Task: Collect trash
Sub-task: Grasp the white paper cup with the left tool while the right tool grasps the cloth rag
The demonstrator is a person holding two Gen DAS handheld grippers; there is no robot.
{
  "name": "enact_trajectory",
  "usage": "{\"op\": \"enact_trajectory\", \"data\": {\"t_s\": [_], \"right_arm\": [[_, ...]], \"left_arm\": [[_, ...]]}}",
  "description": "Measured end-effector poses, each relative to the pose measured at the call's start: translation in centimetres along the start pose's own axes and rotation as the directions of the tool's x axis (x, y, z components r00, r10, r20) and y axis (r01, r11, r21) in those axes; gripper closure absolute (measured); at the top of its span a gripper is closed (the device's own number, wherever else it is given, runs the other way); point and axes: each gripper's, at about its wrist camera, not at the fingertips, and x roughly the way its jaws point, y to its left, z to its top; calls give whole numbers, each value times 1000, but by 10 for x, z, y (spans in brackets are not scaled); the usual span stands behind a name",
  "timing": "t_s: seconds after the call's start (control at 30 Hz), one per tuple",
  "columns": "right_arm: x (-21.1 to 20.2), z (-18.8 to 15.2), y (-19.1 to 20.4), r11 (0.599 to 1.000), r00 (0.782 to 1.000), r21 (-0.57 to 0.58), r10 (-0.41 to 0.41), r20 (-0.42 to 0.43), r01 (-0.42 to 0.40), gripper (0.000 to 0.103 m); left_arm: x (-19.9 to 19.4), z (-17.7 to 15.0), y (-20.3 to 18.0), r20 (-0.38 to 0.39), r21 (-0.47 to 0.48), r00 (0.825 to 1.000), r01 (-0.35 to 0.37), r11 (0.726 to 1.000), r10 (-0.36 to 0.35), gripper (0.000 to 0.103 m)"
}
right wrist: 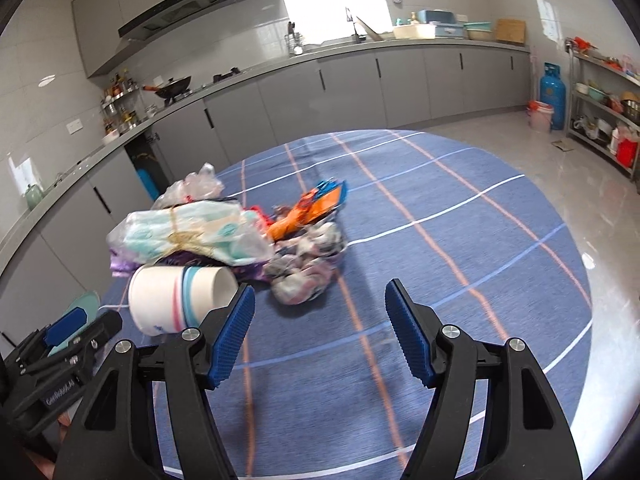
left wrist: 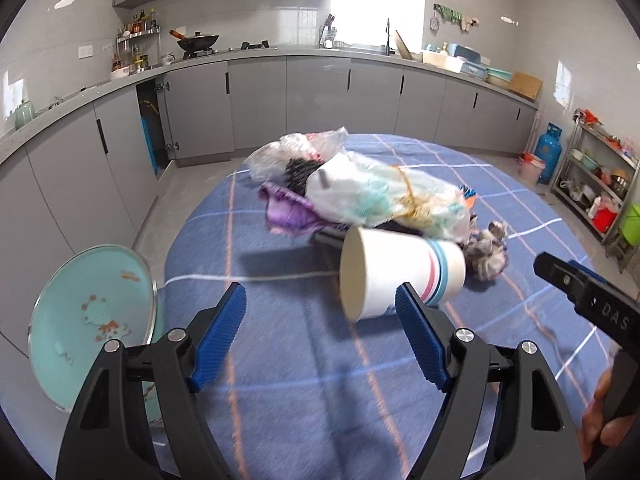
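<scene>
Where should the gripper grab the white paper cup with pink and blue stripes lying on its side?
Probably across the white paper cup's round side wall near its middle, coming from above and in front. It lies tipped on the blue checked tablecloth, its open end against the trash pile, so the curved sides are free.

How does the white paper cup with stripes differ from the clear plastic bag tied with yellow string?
The white paper cup with pink and blue stripes is rigid and smooth; the clear plastic bag tied with yellow string is soft and crumpled. The cup lies on its side on the blue checked tablecloth, nearer the cameras; the bag rests on top of the trash pile behind it. The cup looks empty; the bag is stuffed. Neither is gripped.
</scene>
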Motion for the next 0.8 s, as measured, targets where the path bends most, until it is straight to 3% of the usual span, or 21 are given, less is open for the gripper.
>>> {"op": "enact_trajectory", "data": {"t_s": [0.3,0.43,0.63,0.8], "right_arm": [[18,13,-8,999,999,32,-2,-42,3,41],[36,21,-2,998,996,47,33,-89,-29,41],[65,25,8,999,985,27,25,-173,-20,42],[82,19,11,996,966,58,81,-245,-69,65]], "left_arm": [[24,10,-12,-24,17,999,48,999,-47,33],[33,13,-16,-38,7,997,68,998,-68,40],[37,13,-18,-36,13,996,80,997,-79,45],[35,10,-24,-34,19,992,124,992,-124,60]]}}
